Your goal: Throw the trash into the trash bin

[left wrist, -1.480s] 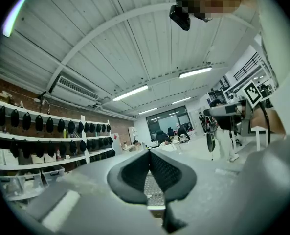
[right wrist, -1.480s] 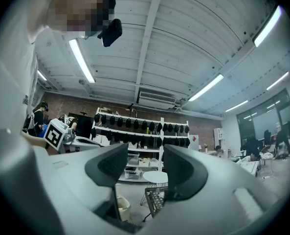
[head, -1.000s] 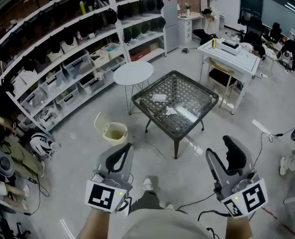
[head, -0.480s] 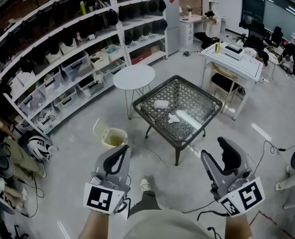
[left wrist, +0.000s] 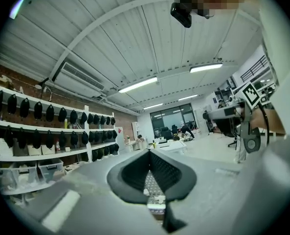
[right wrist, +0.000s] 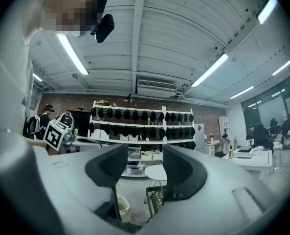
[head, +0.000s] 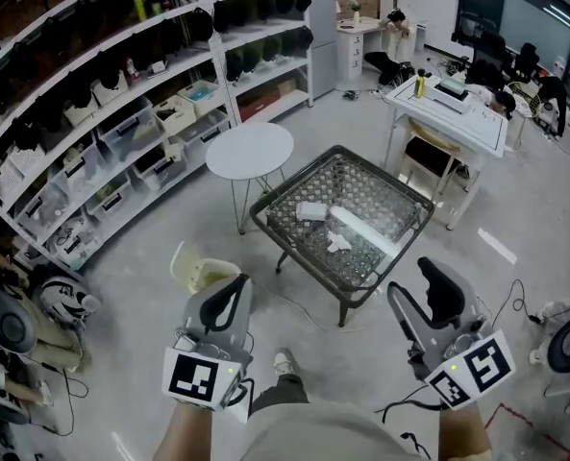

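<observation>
Three white pieces of trash lie on the dark wicker table (head: 400, 192): a crumpled wad (head: 311, 210), a long strip (head: 363, 231) and a small scrap (head: 337, 243). The beige trash bin (head: 200, 269) stands on the floor left of the table, its lid tipped back, partly behind my left gripper (head: 238, 284). That gripper is shut and empty; the left gripper view looks past its touching tips (left wrist: 148, 152) onto the table (left wrist: 151, 182). My right gripper (head: 414, 286) is open with nothing between its fingers; its view shows the bin (right wrist: 121, 207) and the table's corner (right wrist: 154, 197).
A round white side table (head: 251, 150) stands behind the wicker table. Long shelves (head: 121, 113) with boxes and dark headgear run along the left. A white desk (head: 448, 104) with a chair is at the right. Cables (head: 515, 296) trail on the floor.
Both grippers have moved forward toward the wicker table, which now sits closer in the head view. The bin has slid nearer to the left gripper. Neither gripper's jaws changed.
</observation>
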`<action>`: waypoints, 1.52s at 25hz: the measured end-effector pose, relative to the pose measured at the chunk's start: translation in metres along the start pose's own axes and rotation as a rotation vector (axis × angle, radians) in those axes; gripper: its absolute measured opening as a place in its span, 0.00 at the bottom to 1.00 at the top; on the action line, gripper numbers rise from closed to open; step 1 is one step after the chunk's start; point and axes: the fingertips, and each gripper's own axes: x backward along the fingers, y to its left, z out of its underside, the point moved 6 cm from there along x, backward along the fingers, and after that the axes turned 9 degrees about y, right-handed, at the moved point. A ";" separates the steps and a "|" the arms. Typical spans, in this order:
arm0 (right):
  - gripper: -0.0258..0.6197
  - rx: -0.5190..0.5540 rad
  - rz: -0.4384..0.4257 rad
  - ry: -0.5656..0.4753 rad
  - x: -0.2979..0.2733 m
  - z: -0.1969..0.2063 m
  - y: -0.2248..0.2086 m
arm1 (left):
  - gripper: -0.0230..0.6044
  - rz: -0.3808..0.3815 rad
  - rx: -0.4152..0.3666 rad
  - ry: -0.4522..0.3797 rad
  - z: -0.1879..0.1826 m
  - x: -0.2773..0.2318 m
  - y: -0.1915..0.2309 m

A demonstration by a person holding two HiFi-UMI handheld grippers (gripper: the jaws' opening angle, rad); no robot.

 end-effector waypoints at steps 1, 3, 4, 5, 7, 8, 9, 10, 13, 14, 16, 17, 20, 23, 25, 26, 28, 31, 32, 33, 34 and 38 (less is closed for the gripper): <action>0.39 -0.017 0.001 -0.002 -0.011 -0.003 -0.003 | 0.04 0.006 0.000 -0.001 -0.001 -0.007 0.010; 0.39 -0.031 0.015 -0.001 -0.035 -0.010 -0.007 | 0.04 0.008 0.001 -0.003 -0.003 -0.021 0.034; 0.39 -0.030 0.026 0.001 -0.048 -0.014 -0.009 | 0.04 0.008 0.002 -0.004 -0.004 -0.028 0.048; 0.39 -0.028 0.037 0.003 -0.060 -0.017 -0.010 | 0.04 0.010 0.003 -0.004 -0.004 -0.035 0.061; 0.39 -0.027 0.055 0.003 -0.083 -0.020 -0.011 | 0.04 0.014 0.007 0.001 -0.003 -0.047 0.084; 0.39 -0.026 0.063 0.002 -0.093 -0.021 -0.012 | 0.04 0.016 0.007 0.002 -0.002 -0.052 0.095; 0.39 -0.025 0.072 0.001 -0.103 -0.021 -0.013 | 0.04 0.018 0.005 0.003 -0.001 -0.058 0.105; 0.39 -0.024 0.082 0.002 -0.113 -0.021 -0.014 | 0.04 0.022 0.002 0.002 0.000 -0.064 0.114; 0.39 -0.023 0.108 0.013 -0.144 -0.022 -0.016 | 0.04 0.045 0.001 -0.005 0.005 -0.081 0.141; 0.39 -0.023 0.115 0.018 -0.153 -0.023 -0.016 | 0.04 0.053 0.003 -0.008 0.006 -0.086 0.149; 0.39 -0.023 0.129 0.028 -0.169 -0.022 -0.018 | 0.04 0.063 0.012 -0.004 0.010 -0.094 0.161; 0.39 -0.024 0.134 0.033 -0.176 -0.021 -0.020 | 0.04 0.067 0.014 0.005 0.013 -0.099 0.167; 0.39 -0.031 0.139 0.054 -0.195 -0.016 -0.026 | 0.04 0.072 0.016 0.020 0.023 -0.114 0.179; 0.39 -0.033 0.135 0.083 -0.211 -0.013 -0.033 | 0.04 0.069 0.061 0.037 0.027 -0.126 0.187; 0.39 -0.037 0.135 0.099 -0.220 -0.012 -0.041 | 0.04 0.068 0.075 0.052 0.028 -0.135 0.191; 0.39 -0.040 0.134 0.105 -0.225 -0.011 -0.046 | 0.04 0.066 0.084 0.061 0.028 -0.140 0.193; 0.39 -0.044 0.130 0.119 -0.234 -0.006 -0.057 | 0.04 0.060 0.095 0.074 0.028 -0.151 0.195; 0.39 -0.055 0.115 0.145 -0.247 0.005 -0.079 | 0.04 0.047 0.088 0.089 0.030 -0.172 0.194; 0.39 -0.060 0.109 0.154 -0.251 0.009 -0.086 | 0.04 0.046 0.074 0.094 0.032 -0.179 0.194; 0.39 -0.066 0.102 0.164 -0.256 0.014 -0.093 | 0.04 0.045 0.064 0.099 0.033 -0.188 0.193; 0.39 -0.072 0.096 0.174 -0.261 0.019 -0.100 | 0.04 0.046 0.061 0.105 0.034 -0.196 0.192; 0.39 -0.101 0.079 0.223 -0.282 0.045 -0.130 | 0.04 0.056 0.075 0.130 0.037 -0.234 0.183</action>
